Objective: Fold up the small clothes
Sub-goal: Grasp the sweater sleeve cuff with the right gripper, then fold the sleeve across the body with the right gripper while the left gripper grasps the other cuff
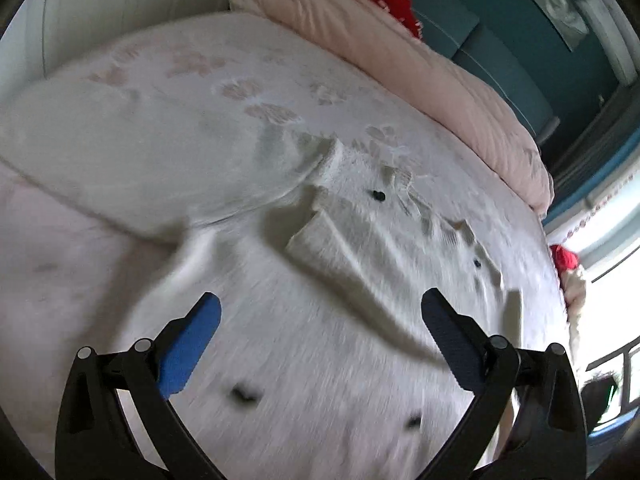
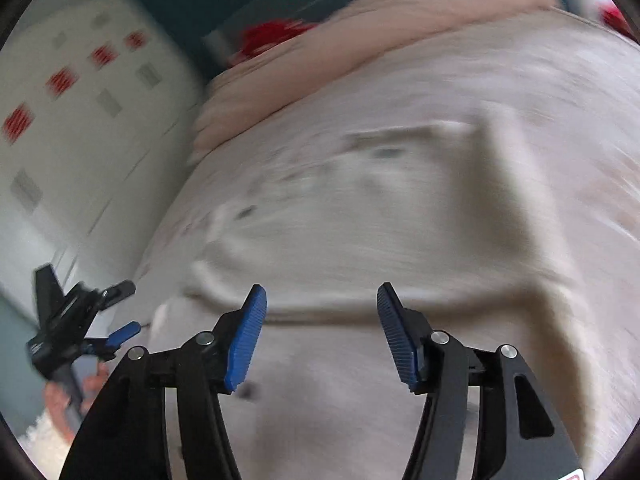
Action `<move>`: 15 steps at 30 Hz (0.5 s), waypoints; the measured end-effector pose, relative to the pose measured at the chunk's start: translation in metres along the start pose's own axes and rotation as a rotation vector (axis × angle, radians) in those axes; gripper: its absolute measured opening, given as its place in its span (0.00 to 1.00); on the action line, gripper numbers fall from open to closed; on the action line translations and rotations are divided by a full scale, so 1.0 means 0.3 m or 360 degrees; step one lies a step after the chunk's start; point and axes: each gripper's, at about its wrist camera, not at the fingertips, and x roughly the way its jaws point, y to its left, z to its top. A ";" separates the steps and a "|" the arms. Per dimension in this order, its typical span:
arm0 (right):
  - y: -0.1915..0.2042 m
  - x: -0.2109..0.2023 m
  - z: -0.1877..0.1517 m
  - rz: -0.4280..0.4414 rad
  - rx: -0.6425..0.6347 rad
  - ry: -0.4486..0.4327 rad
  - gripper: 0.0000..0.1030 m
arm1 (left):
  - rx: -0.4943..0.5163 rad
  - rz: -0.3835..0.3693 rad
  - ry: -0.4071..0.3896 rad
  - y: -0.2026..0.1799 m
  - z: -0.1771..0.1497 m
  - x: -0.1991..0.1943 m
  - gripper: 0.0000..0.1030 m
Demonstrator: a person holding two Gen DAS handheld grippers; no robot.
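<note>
The left gripper (image 1: 320, 312) hangs spread and empty above the bed (image 1: 100, 240), the white garment (image 1: 380, 232) lying flat just beyond its fingertips, its hem toward the right. The right gripper (image 2: 320, 304) is likewise spread wide over the garment's near edge, bare bedspread around; pink duvet (image 1: 420, 64) along the far side

It's a bed (image 1: 120, 264) with a pale paw-print cover, a small white garment (image 1: 384, 240) lying rumpled near its middle and a rolled pink duvet (image 1: 420, 64) along the edge beyond the garment.
</note>
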 end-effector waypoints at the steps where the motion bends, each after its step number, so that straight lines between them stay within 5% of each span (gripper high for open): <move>1: -0.075 -0.004 -0.012 -0.0020 0.0079 0.0012 0.56 | -0.0024 0.0008 0.0029 -0.007 0.016 0.066 0.95; 3: -0.162 0.004 -0.010 -0.0049 0.0207 0.0025 0.56 | -0.0072 0.0022 0.0095 -0.014 0.029 0.166 0.92; 6: -0.214 0.021 -0.030 -0.0012 0.0312 -0.0023 0.56 | -0.0070 0.0086 0.0129 -0.043 0.035 0.252 0.73; 7: -0.217 0.045 -0.011 0.0005 0.0344 -0.0041 0.50 | -0.0018 0.0099 0.0094 -0.066 0.036 0.251 0.55; 9: -0.215 0.069 0.033 0.0010 0.0383 -0.0089 0.06 | 0.0076 0.0003 0.0078 -0.103 0.049 0.245 0.13; 15: -0.185 -0.044 0.066 -0.0021 0.0297 -0.0355 0.06 | 0.0205 -0.0039 -0.0147 -0.156 0.100 0.144 0.08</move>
